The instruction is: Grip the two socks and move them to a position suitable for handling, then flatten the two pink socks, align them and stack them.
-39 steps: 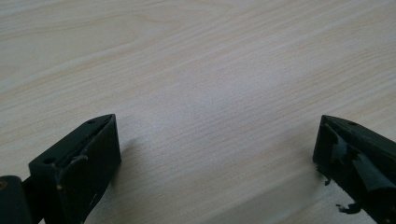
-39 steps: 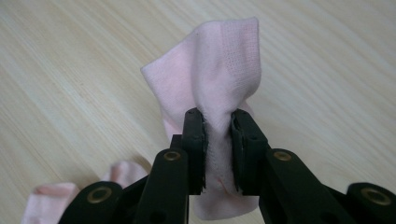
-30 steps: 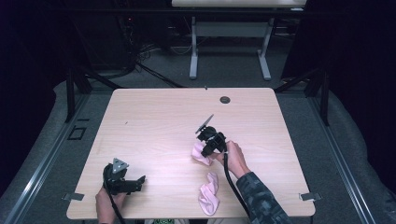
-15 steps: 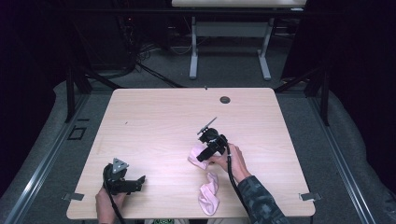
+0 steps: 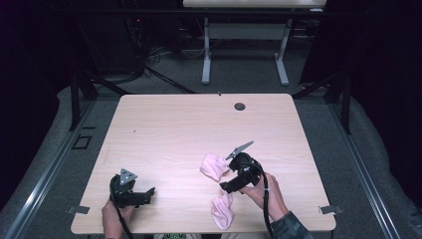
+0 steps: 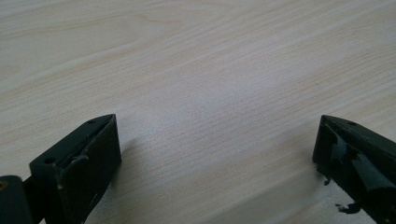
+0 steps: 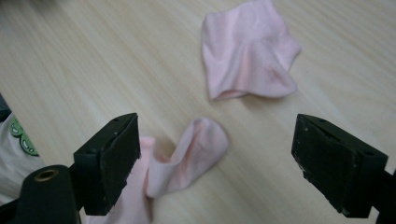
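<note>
Clearly the work in hand is gathering two pink socks, and the left side of the table (image 5: 164, 124) plays little part in it yet. The left gripper (image 5: 133, 195) rests low near the front-left edge, its jaws spread wide with nothing but bare wood between them — it holds nothing and sits well apart from the socks.

Moving right, the near sock (image 5: 221, 211) lies close to the front edge, crumpled, one end curled up toward the right gripper (image 5: 230, 185). The far sock (image 5: 214, 166) lies a little farther up the table, folded on itself, apart from the near one. In the right gripper view both show: the near sock (image 7: 187, 158) runs beside the left-hand jaw, the far sock (image 7: 247, 51) lies ahead and past the jaw tips.

That right gripper hovers over the gap between the two, jaws wide open and empty. To do this step well, the person would probably best settle on one sock — the raised curl of the near one looks the easier bite — lower until both jaw tips straddle the fabric, and close on a doubled fold rather than a single thin edge, which could slip out.
</note>
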{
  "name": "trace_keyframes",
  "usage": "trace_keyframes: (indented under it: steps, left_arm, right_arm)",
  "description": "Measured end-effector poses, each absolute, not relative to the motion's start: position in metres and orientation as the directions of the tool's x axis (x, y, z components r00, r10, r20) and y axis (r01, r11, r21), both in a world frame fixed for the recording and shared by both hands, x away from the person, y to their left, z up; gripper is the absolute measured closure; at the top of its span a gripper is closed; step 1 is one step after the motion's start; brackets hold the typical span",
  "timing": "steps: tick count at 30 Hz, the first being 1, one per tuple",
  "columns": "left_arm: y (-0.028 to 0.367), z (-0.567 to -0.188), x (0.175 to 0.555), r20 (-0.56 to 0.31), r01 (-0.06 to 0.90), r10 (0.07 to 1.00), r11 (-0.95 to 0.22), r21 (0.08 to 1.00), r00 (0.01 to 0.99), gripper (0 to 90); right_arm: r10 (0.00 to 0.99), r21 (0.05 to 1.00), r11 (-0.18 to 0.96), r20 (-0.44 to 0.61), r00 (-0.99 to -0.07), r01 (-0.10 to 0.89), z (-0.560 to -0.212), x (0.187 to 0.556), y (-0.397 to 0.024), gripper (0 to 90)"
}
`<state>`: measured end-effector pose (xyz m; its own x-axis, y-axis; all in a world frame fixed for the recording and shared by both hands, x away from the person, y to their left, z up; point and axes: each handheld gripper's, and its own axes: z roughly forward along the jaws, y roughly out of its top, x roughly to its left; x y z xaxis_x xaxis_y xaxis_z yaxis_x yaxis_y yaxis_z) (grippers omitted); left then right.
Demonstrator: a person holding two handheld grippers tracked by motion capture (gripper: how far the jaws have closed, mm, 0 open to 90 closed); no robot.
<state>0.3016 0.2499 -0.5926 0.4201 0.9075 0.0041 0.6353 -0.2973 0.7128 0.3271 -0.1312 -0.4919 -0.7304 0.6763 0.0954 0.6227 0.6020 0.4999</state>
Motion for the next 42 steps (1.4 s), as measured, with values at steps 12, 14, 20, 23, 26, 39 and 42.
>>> trace_keyframes:
  steps: [12,14,20,23,26,39,42]
  left_arm:
    - [0.250,-0.593,0.302,0.005,0.636,0.908,-0.297,0.712,0.420,0.6]
    - [0.250,-0.592,0.302,0.002,0.638,0.907,-0.298,0.710,0.422,0.5]
    - [0.250,-0.592,0.302,0.004,0.638,0.908,-0.297,0.711,0.418,0.3]
    - [0.250,-0.592,0.302,0.005,0.639,0.910,-0.295,0.710,0.415,0.0]
    - [0.247,-0.590,0.300,0.029,0.634,0.907,-0.316,0.706,0.420,0.0]
    - [0.217,-0.561,0.289,-0.022,0.561,0.847,-0.332,0.758,0.531,5.6]
    - [0.208,-0.556,0.290,-0.019,0.544,0.833,-0.344,0.765,0.553,6.1]
  right_arm:
    - [0.688,0.458,0.599,0.126,-0.715,0.657,-0.530,0.279,-0.135,38.9]
    - [0.689,0.449,0.598,0.135,-0.712,0.664,-0.536,0.274,-0.133,42.4]
    - [0.687,0.425,0.598,0.166,-0.708,0.680,-0.548,0.264,-0.130,54.1]
    - [0.681,0.412,0.608,0.167,-0.713,0.678,-0.554,0.264,-0.129,64.9]
    - [0.683,0.425,0.602,0.165,-0.711,0.677,-0.556,0.264,-0.131,77.4]
    - [0.704,0.530,0.543,0.136,-0.697,0.652,-0.533,0.256,-0.153,82.2]
    - [0.722,0.558,0.511,0.135,-0.679,0.654,-0.527,0.254,-0.164,82.4]
